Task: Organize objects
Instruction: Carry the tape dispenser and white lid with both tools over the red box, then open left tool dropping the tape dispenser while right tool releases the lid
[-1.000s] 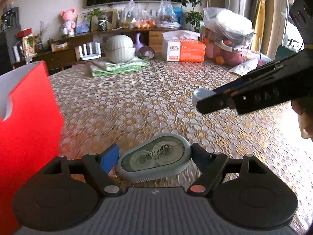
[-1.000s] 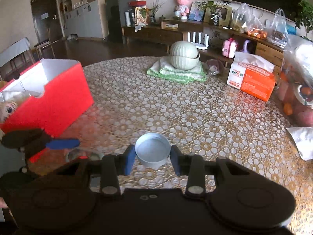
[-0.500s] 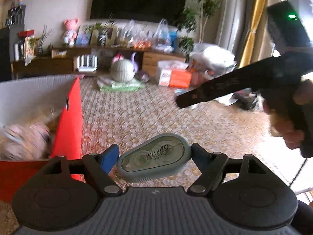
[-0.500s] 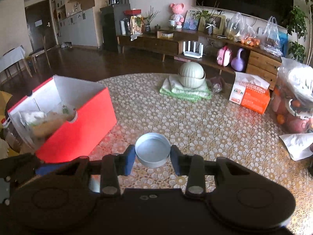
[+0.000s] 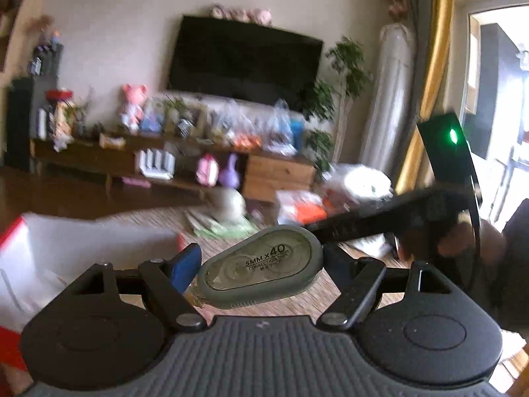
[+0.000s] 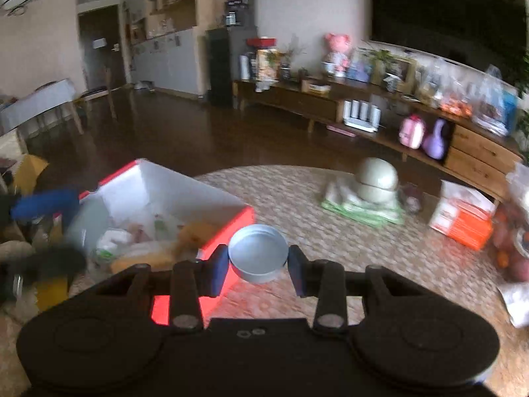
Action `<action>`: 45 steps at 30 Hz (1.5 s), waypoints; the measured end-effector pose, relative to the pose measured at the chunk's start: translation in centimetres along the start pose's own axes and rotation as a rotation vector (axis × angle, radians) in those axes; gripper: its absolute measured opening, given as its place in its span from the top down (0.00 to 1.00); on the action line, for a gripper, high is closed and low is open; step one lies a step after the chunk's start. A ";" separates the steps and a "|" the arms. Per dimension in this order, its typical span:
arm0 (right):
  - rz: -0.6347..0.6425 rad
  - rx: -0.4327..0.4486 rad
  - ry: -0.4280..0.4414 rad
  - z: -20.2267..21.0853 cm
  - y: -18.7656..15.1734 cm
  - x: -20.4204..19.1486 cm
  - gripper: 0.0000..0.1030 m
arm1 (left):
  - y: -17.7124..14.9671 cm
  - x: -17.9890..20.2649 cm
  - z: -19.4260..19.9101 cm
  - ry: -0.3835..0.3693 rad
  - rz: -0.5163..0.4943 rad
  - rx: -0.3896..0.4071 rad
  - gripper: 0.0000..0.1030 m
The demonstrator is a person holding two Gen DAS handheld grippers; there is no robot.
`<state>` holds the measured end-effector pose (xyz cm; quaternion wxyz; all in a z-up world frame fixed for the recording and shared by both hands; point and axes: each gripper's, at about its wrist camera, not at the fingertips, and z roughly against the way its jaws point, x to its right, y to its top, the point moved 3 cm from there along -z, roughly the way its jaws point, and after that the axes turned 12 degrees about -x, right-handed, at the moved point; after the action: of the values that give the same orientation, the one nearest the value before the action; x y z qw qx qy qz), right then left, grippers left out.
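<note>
My left gripper (image 5: 256,264) is shut on a grey-green correction tape dispenser (image 5: 261,268), held lengthwise above the table, with the red box (image 5: 76,251) low at its left. My right gripper (image 6: 258,261) is shut on a small round grey tin (image 6: 258,256), open side up, hanging just right of the red box's (image 6: 228,228) near corner. The box has white inner walls and holds several loose items. The left gripper's blue finger (image 6: 46,203) shows blurred at the left of the right wrist view. The right gripper's dark body (image 5: 396,215) crosses the left wrist view.
A round table with a lace-patterned cloth (image 6: 297,192) carries stacked green bowls on a folded green towel (image 6: 373,192), an orange tissue box (image 6: 463,215) and bagged fruit (image 6: 515,241). Behind stand a low wooden sideboard (image 6: 363,112) and a television (image 5: 244,59).
Both grippers have risen and swung toward the red box, each keeping its object. The box's inside now shows in the right wrist view. Both views are blurred by motion.
</note>
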<state>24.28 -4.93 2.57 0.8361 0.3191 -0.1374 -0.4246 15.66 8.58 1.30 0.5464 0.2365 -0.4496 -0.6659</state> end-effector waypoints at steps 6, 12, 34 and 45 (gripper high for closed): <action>0.081 0.013 0.078 -2.2 2.3 -4.3 0.64 | 2.2 -5.1 1.3 0.179 0.014 0.075 0.23; 0.148 -0.009 0.107 -5.3 3.4 -7.6 0.64 | 2.1 -9.8 -0.3 0.327 0.008 0.034 0.23; 0.240 -0.162 0.063 -11.8 1.8 -11.1 0.63 | -3.5 -18.4 -6.0 0.332 0.144 -0.249 0.22; 0.216 -0.117 0.066 -10.7 1.9 -10.2 0.35 | -5.1 -19.0 -6.9 0.321 0.161 -0.303 0.25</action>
<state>24.71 8.47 -3.86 0.8982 0.2670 -0.1184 -0.3286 24.18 24.13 -9.77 0.6914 0.2179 -0.2693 -0.6340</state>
